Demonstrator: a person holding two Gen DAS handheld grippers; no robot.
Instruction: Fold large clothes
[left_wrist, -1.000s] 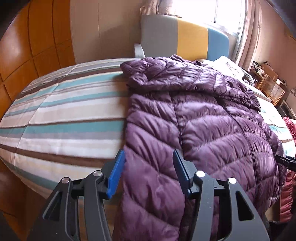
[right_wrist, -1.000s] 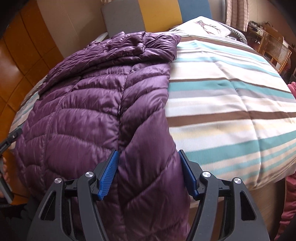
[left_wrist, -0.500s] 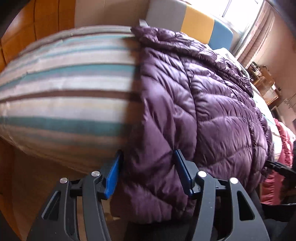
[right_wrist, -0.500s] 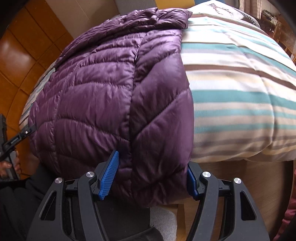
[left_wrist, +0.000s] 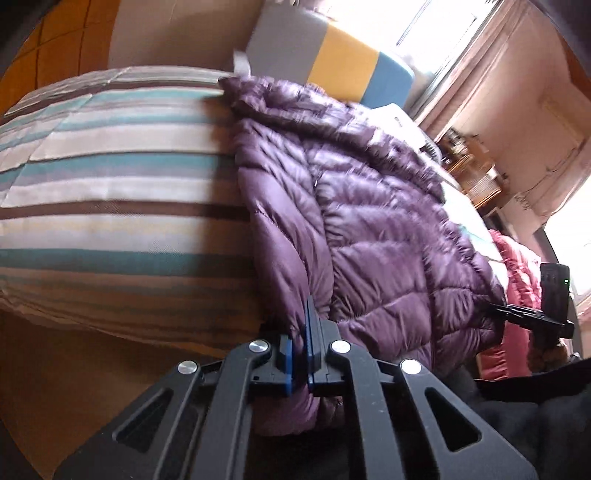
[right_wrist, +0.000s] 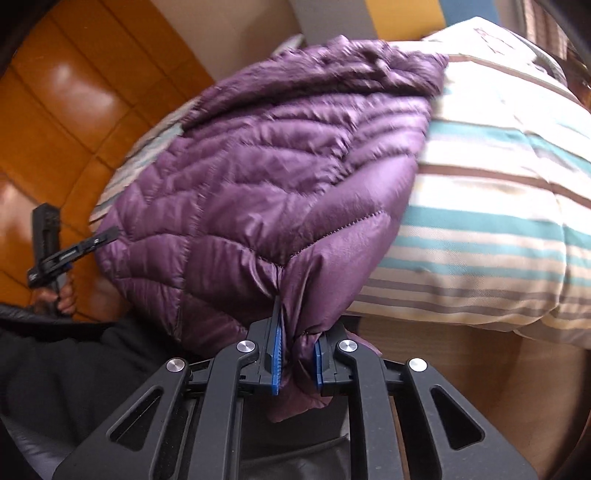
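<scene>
Hem of the quilted purple down jacket (left_wrist: 373, 229) hidden inside both claws at the edge of the striped teal and cream duvet (left_wrist: 110, 192), left gripper (left_wrist: 300, 354) and right gripper (right_wrist: 297, 360), wide apart a second earlier, now pinched on it, fabric blurred.

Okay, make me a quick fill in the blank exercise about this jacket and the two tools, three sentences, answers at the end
1. The jacket pinched by both tools is ____ in colour.
2. The left tool and the right tool are both ____ on the jacket's hem.
3. The jacket lies on a ____ bedspread.

Answers: purple; shut; striped
</scene>
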